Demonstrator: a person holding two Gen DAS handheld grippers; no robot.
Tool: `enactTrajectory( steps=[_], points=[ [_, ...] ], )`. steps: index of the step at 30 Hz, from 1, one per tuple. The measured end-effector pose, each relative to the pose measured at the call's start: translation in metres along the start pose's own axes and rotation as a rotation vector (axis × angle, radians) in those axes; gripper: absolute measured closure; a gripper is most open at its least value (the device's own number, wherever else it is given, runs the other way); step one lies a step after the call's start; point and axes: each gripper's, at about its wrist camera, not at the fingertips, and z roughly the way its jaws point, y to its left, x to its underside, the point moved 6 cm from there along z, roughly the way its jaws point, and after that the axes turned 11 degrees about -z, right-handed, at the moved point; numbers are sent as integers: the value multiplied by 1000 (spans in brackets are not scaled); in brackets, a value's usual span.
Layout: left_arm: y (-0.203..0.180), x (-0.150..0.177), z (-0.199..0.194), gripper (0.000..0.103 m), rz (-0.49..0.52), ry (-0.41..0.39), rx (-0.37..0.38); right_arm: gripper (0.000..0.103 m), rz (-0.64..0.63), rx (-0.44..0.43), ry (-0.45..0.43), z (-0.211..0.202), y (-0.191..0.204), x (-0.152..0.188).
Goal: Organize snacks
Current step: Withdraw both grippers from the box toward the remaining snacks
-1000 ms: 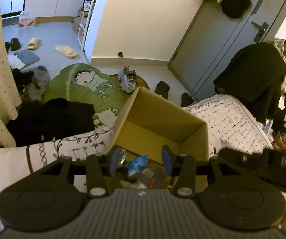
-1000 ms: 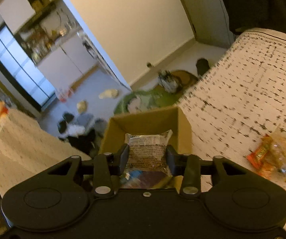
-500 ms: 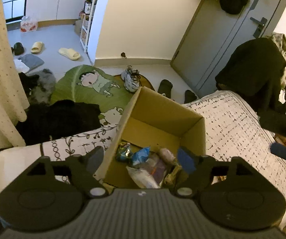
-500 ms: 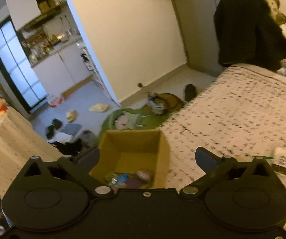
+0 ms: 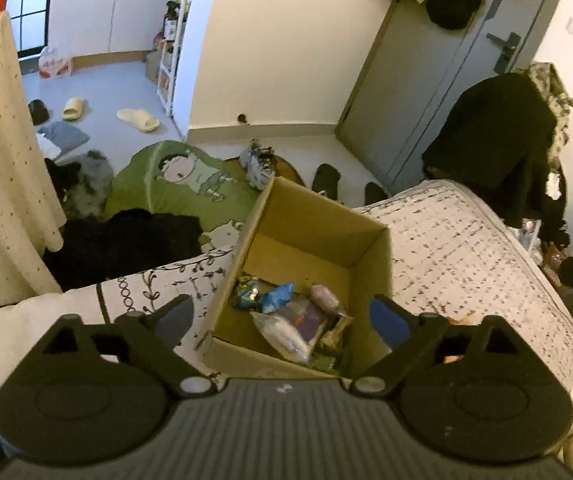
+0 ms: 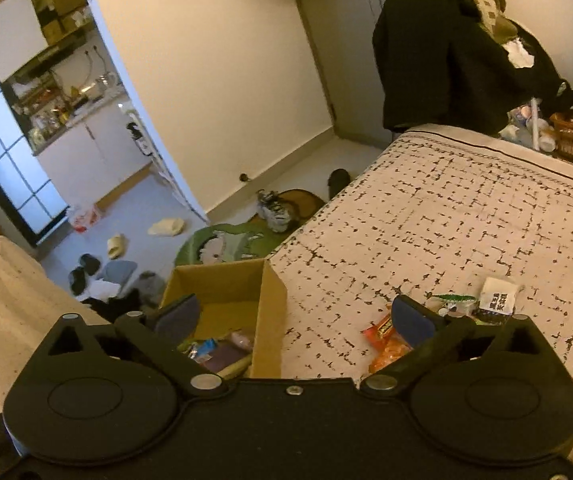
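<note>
Left gripper (image 5: 282,318) sits above the near edge of the cardboard box (image 5: 370,258), jaws spread wide and just opened further, nothing pinched between them. Right gripper (image 6: 294,318) also wide apart after just opening, empty; its left finger is over the box, its right finger over the bedspread (image 6: 466,216).

Box sits on the bed at its edge, top open. Inside, near the front wall: a heap of snacks (image 5: 298,320), including a blue wrapper (image 5: 276,296), a clear bag and a pinkish round pack (image 5: 324,294). Back half of the box floor is bare.

Still loose on the bedspread, right of the box: an orange packet (image 6: 382,330), partly behind the right finger, a green-and-white one (image 6: 454,300) and a white sachet with black print (image 6: 498,300) just beside it.

Beyond the bed: green cartoon rug (image 5: 182,184) on the floor, sneakers (image 5: 260,164), slippers (image 5: 138,118), grey door (image 5: 438,80), dark coat (image 5: 498,144) hanging by the far bed corner.
</note>
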Motion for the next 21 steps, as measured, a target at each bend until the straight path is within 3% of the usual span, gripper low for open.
enactTrajectory(
  steps=[5, 11, 21],
  points=[
    [-8, 6, -12, 0, 14, -12, 35, 0, -34, 2, 7, -5, 2, 0],
    [-15, 9, -22, 0, 35, -33, 58, 0, -75, 54, -71, -19, 4, -7],
    [-32, 6, -35, 0, 50, -62, 104, 0, -40, 53, -75, -23, -15, -8]
  ],
)
